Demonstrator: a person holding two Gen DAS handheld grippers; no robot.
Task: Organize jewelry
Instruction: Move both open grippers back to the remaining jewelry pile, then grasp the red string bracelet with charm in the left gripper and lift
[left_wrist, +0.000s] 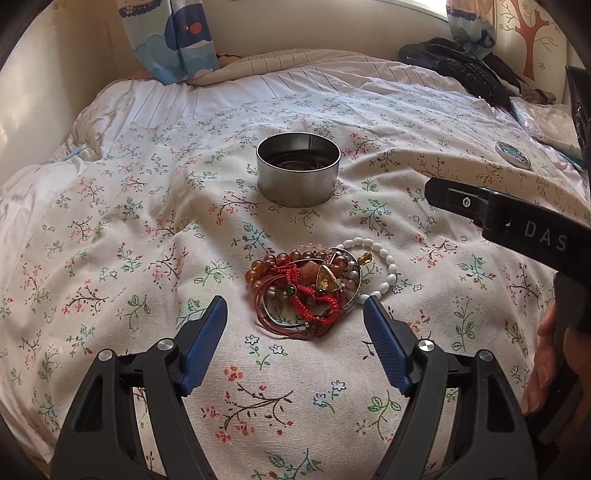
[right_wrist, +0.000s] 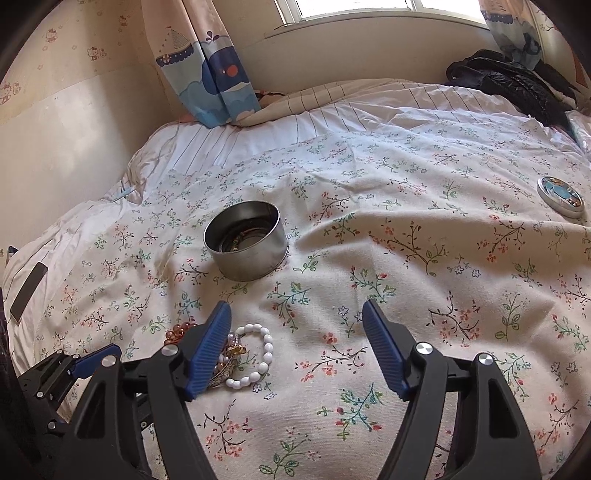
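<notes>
Just ahead of my left gripper (left_wrist: 295, 308), at 12 o'clock from its tips, sits the jewelry pile (left_wrist: 308, 288) on the floral bedspread (left_wrist: 147, 258). Left jaws stand wide apart, nothing between the pads, pile just past them. My right gripper (right_wrist: 297, 314) is spread too, empty; its left finger (right_wrist: 210, 343) hides part of the pile in the right wrist view, so the pile lies at about 9 o'clock from that gripper's centre.

Metal tin (left_wrist: 298, 170) is at 12 o'clock beyond the pile, well apart from it, upright, lid off; some dark strands already lie inside, can't tell what exactly. Its lid (right_wrist: 561, 197) lies far off at 2 o'clock in the right view.

Handling, my guess: everything light. Amber bead bracelet (left_wrist: 273, 260) and white bead bracelet (left_wrist: 373, 266) look strung, so limp, beads hard and slick, likely to roll off the pads. Red braided cord (left_wrist: 303, 291) is soft, grippy, tangled over the thin metal bangle (left_wrist: 343, 295), which is stiff and slippery. Gold triangular pendant (left_wrist: 325, 282) sits on top mid-pile.

Best hold: white bracelet first, at its free outer loop, 3 o'clock side of the pile, pinching across the strand. Lifting the red cord would probably drag the whole tangle.
</notes>
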